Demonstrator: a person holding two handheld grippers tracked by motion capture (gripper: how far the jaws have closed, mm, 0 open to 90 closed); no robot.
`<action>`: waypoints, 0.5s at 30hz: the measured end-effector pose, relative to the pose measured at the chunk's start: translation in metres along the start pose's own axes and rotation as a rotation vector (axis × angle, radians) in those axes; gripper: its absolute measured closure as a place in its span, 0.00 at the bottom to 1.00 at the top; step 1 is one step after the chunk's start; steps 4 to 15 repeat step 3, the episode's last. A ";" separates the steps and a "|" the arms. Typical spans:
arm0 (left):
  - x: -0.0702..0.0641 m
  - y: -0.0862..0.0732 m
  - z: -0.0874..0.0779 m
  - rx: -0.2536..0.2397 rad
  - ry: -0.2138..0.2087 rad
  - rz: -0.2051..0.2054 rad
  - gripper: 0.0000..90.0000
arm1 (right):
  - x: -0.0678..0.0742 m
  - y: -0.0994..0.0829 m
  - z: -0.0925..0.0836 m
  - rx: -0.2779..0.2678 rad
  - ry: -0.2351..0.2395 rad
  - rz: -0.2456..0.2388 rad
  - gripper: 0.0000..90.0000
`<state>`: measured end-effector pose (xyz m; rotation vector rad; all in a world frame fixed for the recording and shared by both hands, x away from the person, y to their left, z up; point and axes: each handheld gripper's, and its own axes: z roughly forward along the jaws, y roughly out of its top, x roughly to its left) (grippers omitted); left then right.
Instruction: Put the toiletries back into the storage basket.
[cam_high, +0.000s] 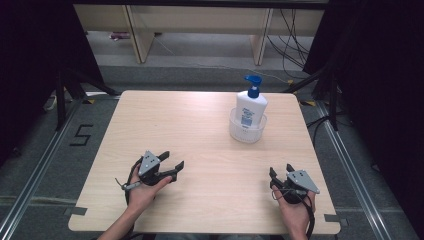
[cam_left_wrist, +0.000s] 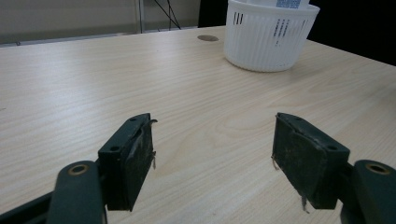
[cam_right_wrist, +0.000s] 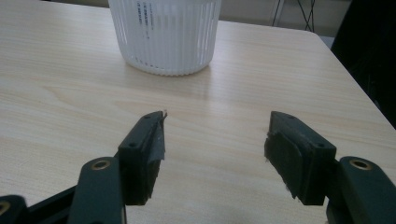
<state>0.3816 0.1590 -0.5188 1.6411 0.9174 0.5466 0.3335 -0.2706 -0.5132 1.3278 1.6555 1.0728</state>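
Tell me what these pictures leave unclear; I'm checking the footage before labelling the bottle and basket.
- Pump bottle: its base is hidden by the basket wall in the high view; the left gripper view cuts off all but a strip of its label at the top edge.
- Label text: too small to read in the high view.
- Basket rim: cut off by the top edge in the right gripper view.
- Other basket contents: hidden by its wall.

Both tongs (cam_high: 172, 165) (cam_high: 280, 172) agape, empty
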 end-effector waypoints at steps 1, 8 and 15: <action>0.000 0.000 0.000 -0.002 0.000 0.002 0.32 | 0.000 0.000 0.000 -0.001 0.001 0.000 0.42; 0.000 0.001 -0.001 0.000 0.009 0.008 0.32 | 0.000 0.000 0.000 0.000 0.002 0.003 0.42; 0.000 0.001 -0.001 0.000 0.009 0.008 0.32 | 0.000 0.000 0.000 0.000 0.002 0.003 0.42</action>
